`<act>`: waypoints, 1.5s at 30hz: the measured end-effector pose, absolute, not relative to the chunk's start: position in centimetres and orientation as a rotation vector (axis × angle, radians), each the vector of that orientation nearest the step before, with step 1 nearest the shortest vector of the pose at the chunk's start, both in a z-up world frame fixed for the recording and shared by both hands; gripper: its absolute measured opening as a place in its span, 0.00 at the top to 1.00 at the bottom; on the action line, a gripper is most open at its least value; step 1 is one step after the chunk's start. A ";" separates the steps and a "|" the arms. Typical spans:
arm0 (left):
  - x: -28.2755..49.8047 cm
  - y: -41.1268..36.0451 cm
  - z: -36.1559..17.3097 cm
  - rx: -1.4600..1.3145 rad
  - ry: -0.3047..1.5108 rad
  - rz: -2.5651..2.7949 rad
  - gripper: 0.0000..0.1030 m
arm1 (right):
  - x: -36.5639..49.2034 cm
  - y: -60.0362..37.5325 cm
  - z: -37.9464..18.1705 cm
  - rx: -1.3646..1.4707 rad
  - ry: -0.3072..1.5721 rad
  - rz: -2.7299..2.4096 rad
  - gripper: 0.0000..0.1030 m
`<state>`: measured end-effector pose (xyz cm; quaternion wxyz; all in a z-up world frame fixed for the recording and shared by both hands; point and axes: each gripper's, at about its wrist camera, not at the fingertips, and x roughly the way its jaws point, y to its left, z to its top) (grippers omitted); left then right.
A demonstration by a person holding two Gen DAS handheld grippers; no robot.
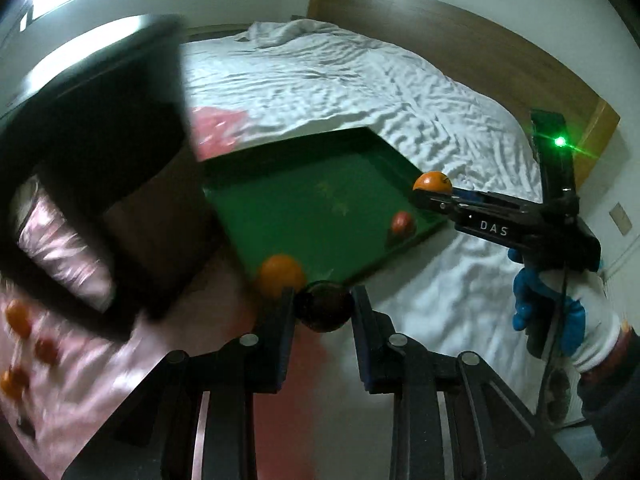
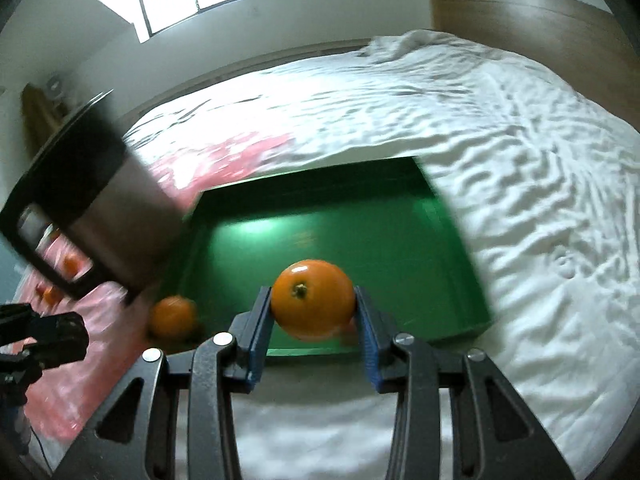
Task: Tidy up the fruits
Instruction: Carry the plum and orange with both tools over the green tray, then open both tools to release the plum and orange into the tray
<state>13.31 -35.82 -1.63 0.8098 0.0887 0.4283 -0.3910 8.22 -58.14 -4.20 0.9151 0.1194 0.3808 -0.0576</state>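
Left wrist view. The left tongs (image 1: 323, 300) are clenched on a dark round fruit (image 1: 325, 306), pinched between both fingers above the near corner of the green tray (image 1: 288, 208). The tray lies on the white bed sheet (image 1: 360, 80). An orange (image 1: 280, 274) sits at the tray's near corner, just beside the dark fruit; a red fruit (image 1: 402, 222) rests against the tray's right-hand wall. To the right, a gloved hand (image 1: 560, 316) carries the right tongs (image 1: 433, 186), which grasp a second orange (image 1: 433, 180) over the tray's right corner. Several small fruits (image 1: 18, 316) lie on a pink cloth (image 1: 80, 380) at lower left, partly behind a blurred dark box (image 1: 100, 180).

Right wrist view. The right tongs (image 2: 314, 312) are closed around the held orange (image 2: 313, 298), stem end toward the camera, both blue-padded fingers (image 2: 258, 336) touching its sides, above the near edge of the green tray (image 2: 360, 232). The other orange (image 2: 173, 316) lies at the tray's left near corner. The left tongs (image 2: 56, 336) enter at the left edge; their state cannot be told in this view. The dark box (image 2: 100, 208) stands left of the tray.
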 end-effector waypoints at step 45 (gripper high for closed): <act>13.5 -43.8 -1.9 0.321 0.929 -0.767 0.57 | 7.0 -62.0 -3.3 0.214 0.791 -0.245 0.00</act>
